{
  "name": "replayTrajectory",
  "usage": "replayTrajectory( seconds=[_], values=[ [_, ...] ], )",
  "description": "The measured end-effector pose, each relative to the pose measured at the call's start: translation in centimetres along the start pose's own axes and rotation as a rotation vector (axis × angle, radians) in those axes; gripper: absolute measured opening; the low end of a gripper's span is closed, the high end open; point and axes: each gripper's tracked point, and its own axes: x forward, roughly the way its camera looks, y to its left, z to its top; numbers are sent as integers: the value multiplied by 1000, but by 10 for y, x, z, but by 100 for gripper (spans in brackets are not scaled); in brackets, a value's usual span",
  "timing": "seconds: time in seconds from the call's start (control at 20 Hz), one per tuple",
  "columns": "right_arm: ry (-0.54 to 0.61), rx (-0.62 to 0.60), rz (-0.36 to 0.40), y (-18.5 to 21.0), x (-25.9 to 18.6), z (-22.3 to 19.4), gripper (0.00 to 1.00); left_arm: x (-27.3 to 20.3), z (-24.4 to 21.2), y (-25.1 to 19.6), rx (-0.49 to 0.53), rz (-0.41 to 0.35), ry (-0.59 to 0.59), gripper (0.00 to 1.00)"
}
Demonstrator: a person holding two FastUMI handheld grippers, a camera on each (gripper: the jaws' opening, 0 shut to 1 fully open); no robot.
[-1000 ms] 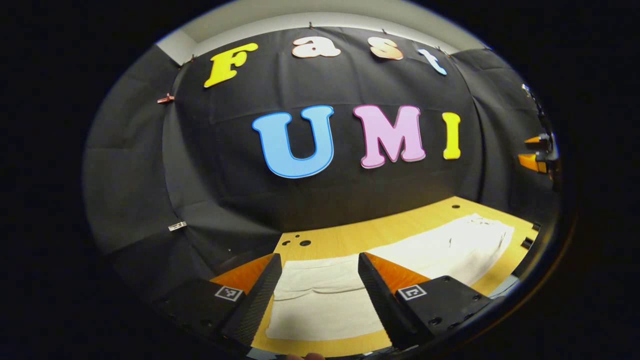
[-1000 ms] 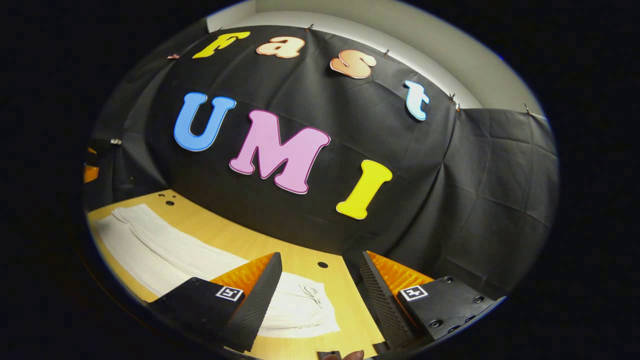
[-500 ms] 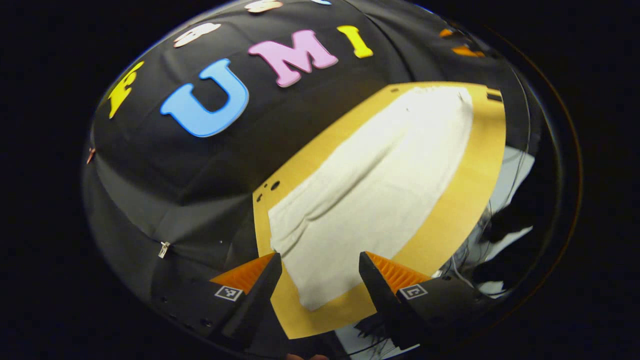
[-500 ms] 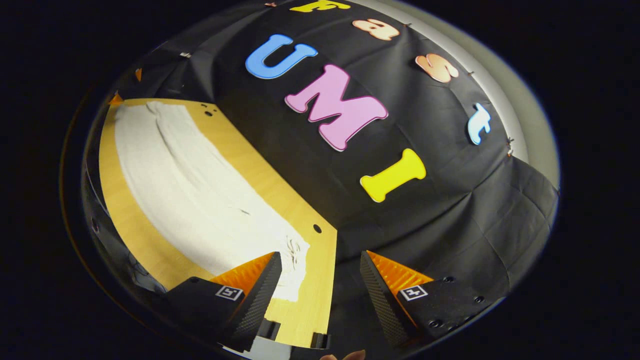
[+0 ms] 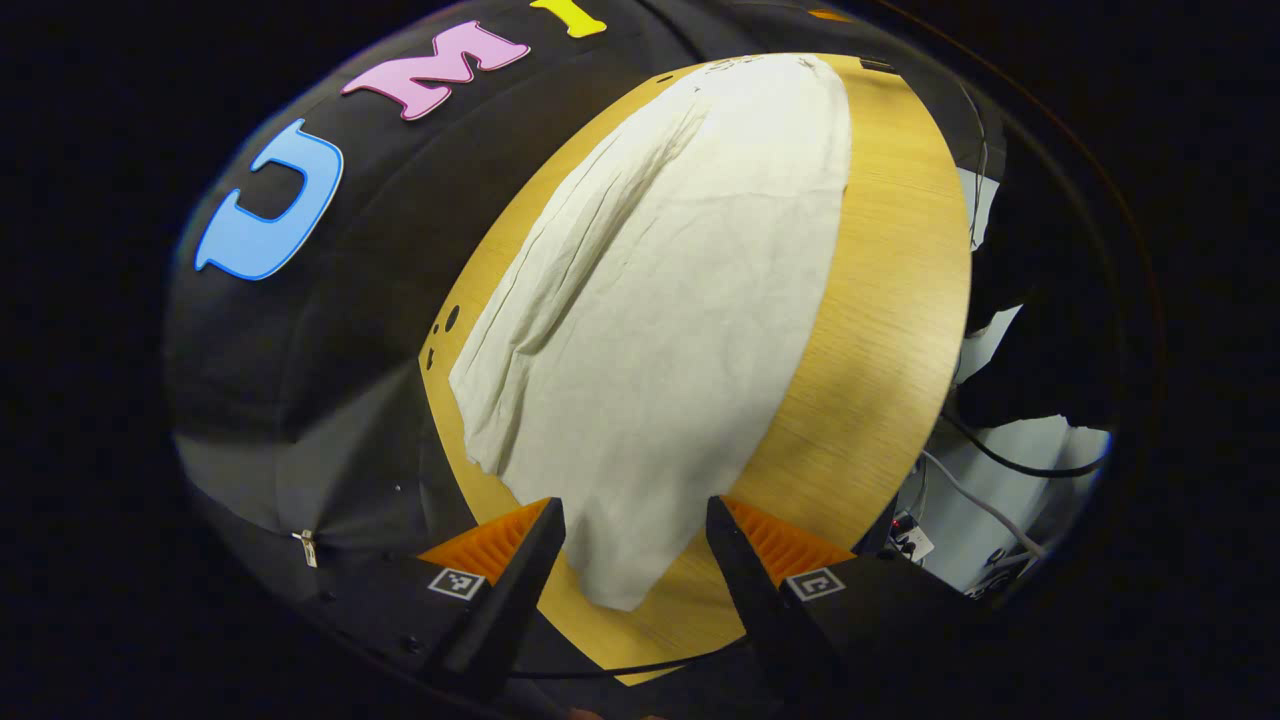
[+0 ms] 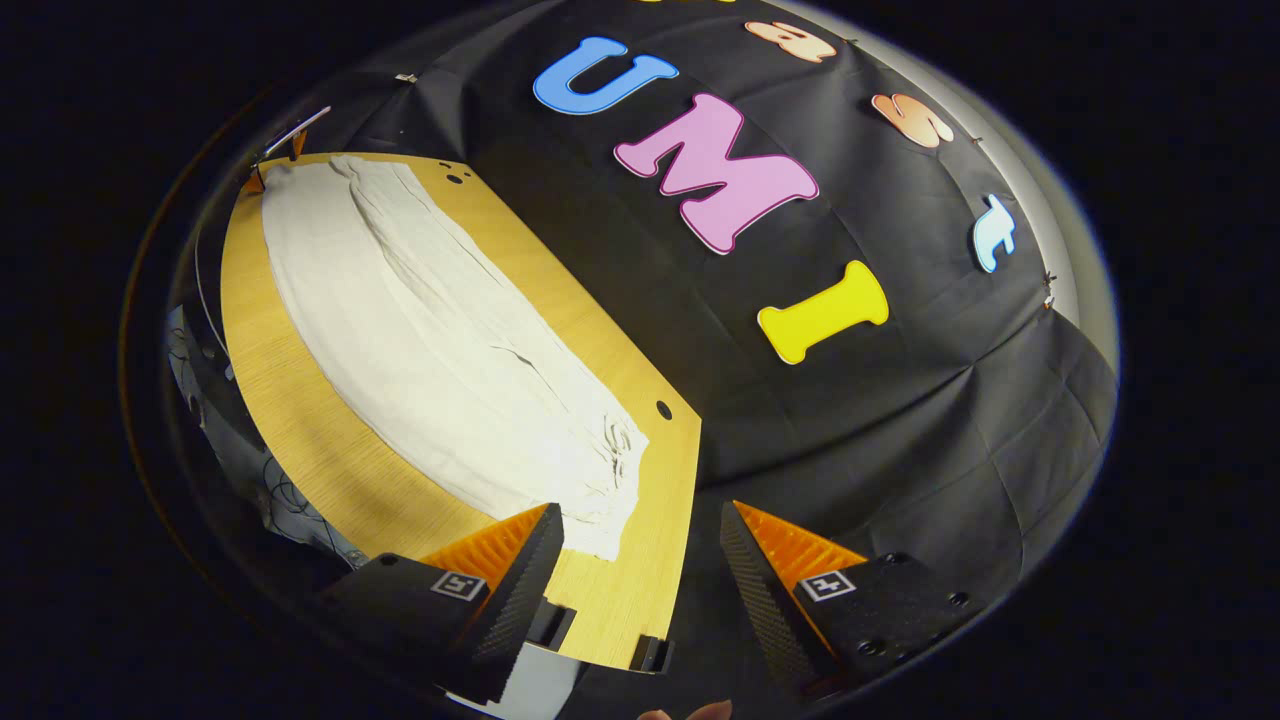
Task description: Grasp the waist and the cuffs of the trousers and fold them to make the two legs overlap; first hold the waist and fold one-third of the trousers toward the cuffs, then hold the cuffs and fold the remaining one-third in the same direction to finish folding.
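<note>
- Both cameras have tipped down since a second ago; wooden table [image 5: 880, 330] [image 6: 300, 420] now shows broadly.
- White trousers [image 5: 660, 330] [image 6: 430, 340] lie flat along table, unfolded.
- Left gripper [image 5: 628, 560] spread, hovering over trousers' near end.
- Right gripper [image 6: 640, 560] spread, holding nothing, at table's corner beside trousers' gathered end.

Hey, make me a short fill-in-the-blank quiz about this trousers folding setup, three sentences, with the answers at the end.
1. The white trousers lie spread out on a ____ table.
2. The left claw hangs over one end of the trousers with its jaws ____.
3. The right claw grips ____, its jaws apart near the table's corner.

Answers: wooden; open; nothing
</note>
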Motion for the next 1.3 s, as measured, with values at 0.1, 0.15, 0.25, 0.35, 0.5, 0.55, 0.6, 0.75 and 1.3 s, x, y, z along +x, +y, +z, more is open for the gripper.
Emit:
replayTrajectory(
  seconds=[0.1,0.15,0.25,0.35,0.5,0.55,0.6,0.75,1.3],
  values=[
    [14,-15,11,0,6,-10,97,13,6,13,61,3,4,94],
    [17,-25,20,1,10,-13,97,19,10,19,95,5,1,94],
    [13,-64,39,0,19,-19,97,32,15,23,158,-15,15,91],
    [5,-110,67,0,30,-26,97,45,18,24,211,-37,30,73],
    [-4,-155,111,4,46,-34,97,61,16,24,239,-67,86,31],
    [-4,-169,131,6,55,-37,97,61,17,27,243,-55,97,17],
    [-5,-190,151,9,61,-42,97,61,19,28,240,-52,102,10],
    [-8,-303,241,23,73,-65,97,61,18,28,214,-66,132,6],
    [43,-619,508,68,156,-129,97,63,21,27,163,-146,182,6]
  ],
)
